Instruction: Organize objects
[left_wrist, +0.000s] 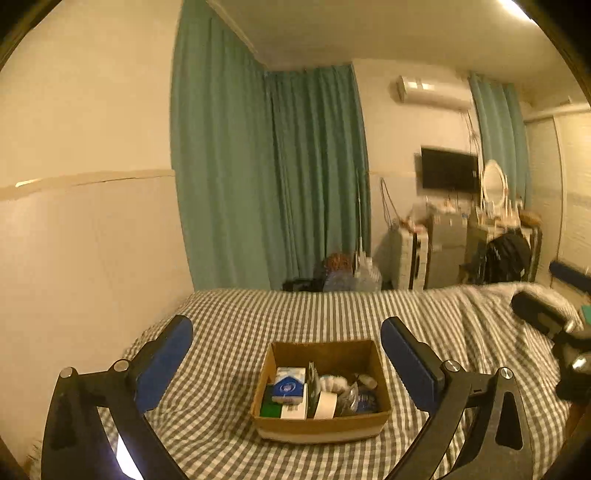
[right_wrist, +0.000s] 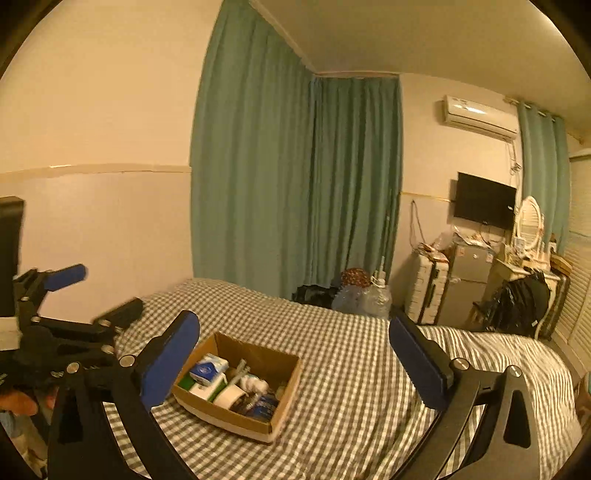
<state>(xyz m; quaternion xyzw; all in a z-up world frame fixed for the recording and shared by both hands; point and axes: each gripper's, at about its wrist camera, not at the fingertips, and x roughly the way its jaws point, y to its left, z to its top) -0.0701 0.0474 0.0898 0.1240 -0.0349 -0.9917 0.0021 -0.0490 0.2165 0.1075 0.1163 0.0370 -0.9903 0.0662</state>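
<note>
Tongs spread wide above a packed box on the bed.
Left gripper (left_wrist: 286, 360) and right gripper (right_wrist: 293, 360) hold nothing; the cardboard box (left_wrist: 321, 428) on the checked bedspread (left_wrist: 332, 314) looks light, with thin, bendable walls, so grip one side wall low.

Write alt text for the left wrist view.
An open gripper hovers over a cardboard box of small items, including a tape roll, on a checked bed. Green curtains hang behind.
</note>
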